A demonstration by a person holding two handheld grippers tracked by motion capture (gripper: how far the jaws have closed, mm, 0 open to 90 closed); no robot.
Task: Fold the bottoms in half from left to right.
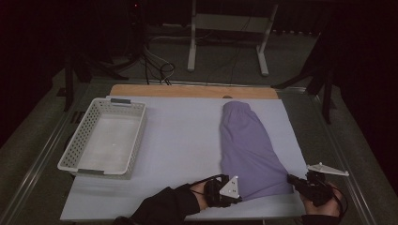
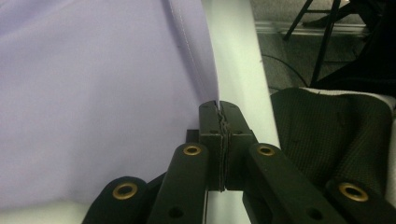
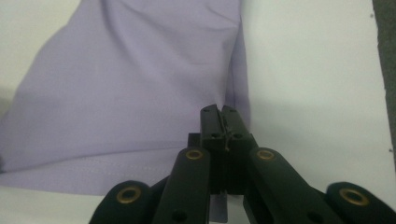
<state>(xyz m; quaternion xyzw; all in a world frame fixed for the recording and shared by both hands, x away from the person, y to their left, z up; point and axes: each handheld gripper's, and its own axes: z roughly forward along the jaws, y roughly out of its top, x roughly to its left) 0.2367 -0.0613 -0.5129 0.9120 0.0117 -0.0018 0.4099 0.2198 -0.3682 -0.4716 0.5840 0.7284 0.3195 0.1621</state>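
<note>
A purple garment (image 1: 248,145) lies flat on the pale mat (image 1: 183,136), its narrow end far and its wide hem toward me. My left gripper (image 1: 240,197) is at the hem's near left corner. In the left gripper view the jaws (image 2: 219,106) are pressed together with the stitched edge of the purple cloth (image 2: 93,93) pinched at their tips. My right gripper (image 1: 291,178) is at the near right corner. In the right gripper view its jaws (image 3: 218,110) are shut on the hem of the cloth (image 3: 130,84), and a strip of purple shows under them.
A white perforated basket (image 1: 101,105) stands empty on the mat's left side. A wooden board edge (image 1: 187,90) runs along the far side of the mat. Beyond the table are a metal stand (image 1: 192,42) and cables on the floor. A dark sleeve (image 1: 164,208) comes in at the bottom.
</note>
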